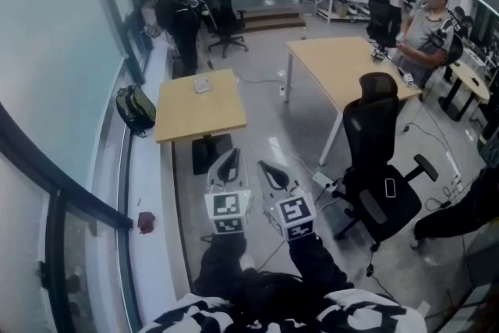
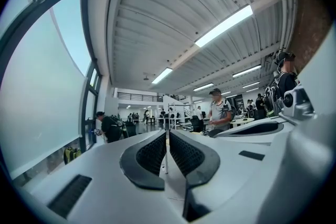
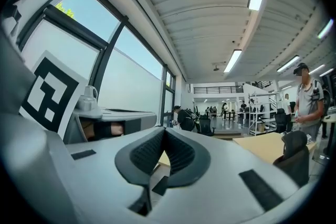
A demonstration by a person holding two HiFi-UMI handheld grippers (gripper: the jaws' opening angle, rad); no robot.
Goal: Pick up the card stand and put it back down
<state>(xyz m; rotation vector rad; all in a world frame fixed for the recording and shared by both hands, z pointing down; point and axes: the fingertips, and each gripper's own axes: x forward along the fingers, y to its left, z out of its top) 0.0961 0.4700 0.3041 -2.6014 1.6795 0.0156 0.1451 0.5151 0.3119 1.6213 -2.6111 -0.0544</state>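
Wooden table (image 1: pixel 195 115) carries the card stand (image 1: pixel 202 84), up-frame of my left gripper (image 1: pixel 230 155), the nearer. Right gripper (image 1: pixel 267 166) alongside. Both jaws pressed together, empty.

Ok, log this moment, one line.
left claw: shut, empty | right claw: shut, empty | both: held level | table ahead: small pale object on it

Head view down; gripper views level; sharing capped person (image 1: pixel 425 27).

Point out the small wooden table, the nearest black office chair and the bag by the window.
small wooden table (image 1: pixel 187 113): head view, bare tabletop.
black office chair (image 1: pixel 372 132): head view, its backrest.
bag (image 1: pixel 136 108): head view, middle of its body.
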